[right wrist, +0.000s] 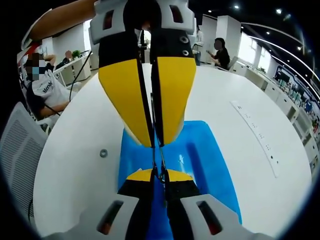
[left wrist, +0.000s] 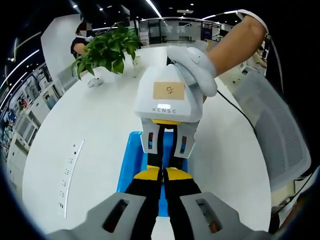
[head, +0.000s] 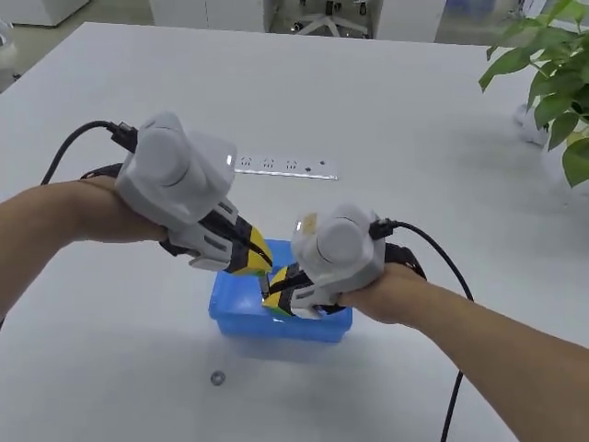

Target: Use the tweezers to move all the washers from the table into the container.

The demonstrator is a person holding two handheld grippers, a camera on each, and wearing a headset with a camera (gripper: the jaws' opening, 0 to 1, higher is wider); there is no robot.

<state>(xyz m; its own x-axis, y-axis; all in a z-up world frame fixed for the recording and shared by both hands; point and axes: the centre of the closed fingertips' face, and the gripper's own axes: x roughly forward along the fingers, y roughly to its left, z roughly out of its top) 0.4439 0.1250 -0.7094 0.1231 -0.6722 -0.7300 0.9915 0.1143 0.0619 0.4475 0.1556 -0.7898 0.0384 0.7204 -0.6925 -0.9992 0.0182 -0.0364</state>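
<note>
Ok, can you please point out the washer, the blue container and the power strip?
washer [head: 217, 378]: head view, on its metal ring.
blue container [head: 276, 328]: head view, on its near outer wall.
power strip [head: 285, 167]: head view, on the middle of its top face.

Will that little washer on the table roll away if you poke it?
Probably not: the washer lies flat on the table, so it would likely slide rather than roll. It looks tiny and thin, so it is probably light and easily flicked. Its low edge may be fiddly for the tweezers to catch.
</note>
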